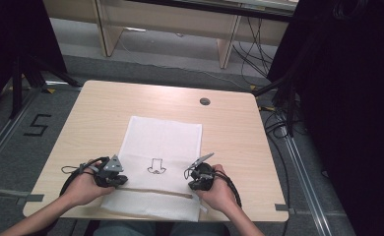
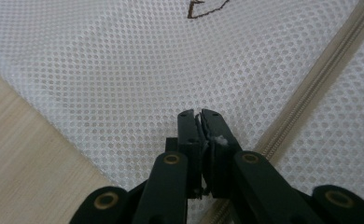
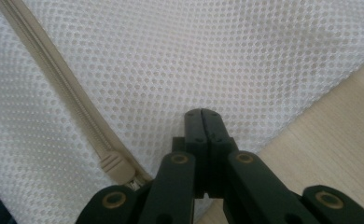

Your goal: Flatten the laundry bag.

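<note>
A white mesh bag (image 1: 163,137) lies flat on the wooden table (image 1: 96,113), with a small brown drawing (image 1: 156,167) on it and a beige zipper (image 1: 150,191) running across near its front end. My left gripper (image 1: 123,179) rests at the bag's left edge just above the zipper (image 2: 311,93). Its jaws are shut, and a bit of white mesh (image 2: 124,70) shows pinched between the tips of the left gripper (image 2: 199,113). My right gripper (image 1: 190,178) sits at the bag's right edge, beside the zipper pull (image 3: 116,168). The right gripper (image 3: 202,112) is shut tight over the mesh (image 3: 217,56), and no fabric shows between its jaws.
The bag's front end hangs slightly over the table's near edge (image 1: 131,216). A dark round cable hole (image 1: 205,102) sits at the back of the table. Black stands and cables (image 1: 278,93) line the floor at the right, and a tripod (image 1: 27,73) stands at the left.
</note>
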### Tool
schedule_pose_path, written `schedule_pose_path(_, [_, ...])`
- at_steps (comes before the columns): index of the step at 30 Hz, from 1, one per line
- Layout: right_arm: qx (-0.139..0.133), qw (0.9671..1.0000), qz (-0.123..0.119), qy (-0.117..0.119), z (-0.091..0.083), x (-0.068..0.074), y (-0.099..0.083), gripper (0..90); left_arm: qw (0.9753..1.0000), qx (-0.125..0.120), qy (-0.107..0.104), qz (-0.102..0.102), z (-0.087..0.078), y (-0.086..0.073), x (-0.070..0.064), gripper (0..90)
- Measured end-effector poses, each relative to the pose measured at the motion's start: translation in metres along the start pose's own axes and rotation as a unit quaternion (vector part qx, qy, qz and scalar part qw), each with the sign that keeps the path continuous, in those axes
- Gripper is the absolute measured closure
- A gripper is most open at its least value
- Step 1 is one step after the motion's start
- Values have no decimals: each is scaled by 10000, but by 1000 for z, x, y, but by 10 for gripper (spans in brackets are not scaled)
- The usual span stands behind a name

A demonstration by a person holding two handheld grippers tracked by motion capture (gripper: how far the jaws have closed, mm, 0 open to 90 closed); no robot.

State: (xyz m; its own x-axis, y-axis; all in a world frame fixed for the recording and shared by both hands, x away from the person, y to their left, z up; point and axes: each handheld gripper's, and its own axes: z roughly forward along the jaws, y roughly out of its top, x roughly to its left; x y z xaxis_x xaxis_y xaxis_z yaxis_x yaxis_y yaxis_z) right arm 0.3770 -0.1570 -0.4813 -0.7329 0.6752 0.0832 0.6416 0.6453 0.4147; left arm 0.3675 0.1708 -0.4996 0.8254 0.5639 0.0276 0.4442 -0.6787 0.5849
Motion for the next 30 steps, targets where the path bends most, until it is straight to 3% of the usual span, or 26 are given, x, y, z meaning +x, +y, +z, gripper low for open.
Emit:
schedule_pose_path(2, [22,10000,-54,-78,3,-1,0,900,9999,-34,45,85,1,1,-1,863])
schedule_pose_path(13, [-45,9997,-82,-214,3,-6,1,900,9999,-6,46,115,4,6,-2,864])
schedule_pose_path(18, [-38,9993,6,-365,3,-11,1,900,9999,-51,13,122,8,11,-4,863])
schedule_pose_path(30, [-185,9985,305,-414,2,-22,-1,900,9998,-163,-11,106,12,13,-6,849])
